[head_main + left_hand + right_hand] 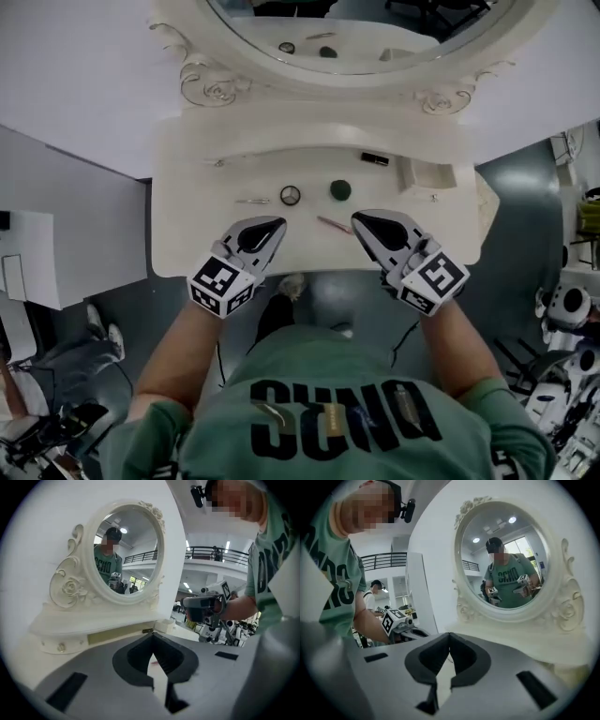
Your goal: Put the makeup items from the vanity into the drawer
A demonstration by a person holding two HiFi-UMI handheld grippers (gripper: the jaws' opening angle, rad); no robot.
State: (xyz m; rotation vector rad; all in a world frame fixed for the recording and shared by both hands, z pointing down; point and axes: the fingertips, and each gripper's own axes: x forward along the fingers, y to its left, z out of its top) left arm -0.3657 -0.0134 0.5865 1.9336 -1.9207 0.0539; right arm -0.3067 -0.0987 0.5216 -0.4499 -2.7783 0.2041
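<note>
Both tongs are fully pinched and empty: left tongs [272,228] and right tongs [366,225] each have their tips touching, with nothing between them in either gripper view.

Nothing is in the drawer yet. All items lie on the bench [187,234]:
- pink pencil [334,225], between the two tips and just beside the right one
- round compact [290,195] and dark green pot [340,190], just behind the pencil
- silvery stick [251,201], to the left
- black tube [375,158], further back near the open white compartment [427,175]

That compartment is probably the drawer, but I can't confirm it from here.

My read on the pick:
- Open a tong before it goes down; tips this tight will only shove things around.
- Take the pencil first with the right tongs. Pinch across its shaft near the middle and keep the tips low, because it lies flat.
- Grip the pot across its full width. It's likely to skid or roll if clipped off-centre.

Pose: both forearms come in from the front edge and angle inward, so the tips converge on the bench's middle front. Both tongs point slightly below level, and the marker cubes sit about over the front edge.
</note>
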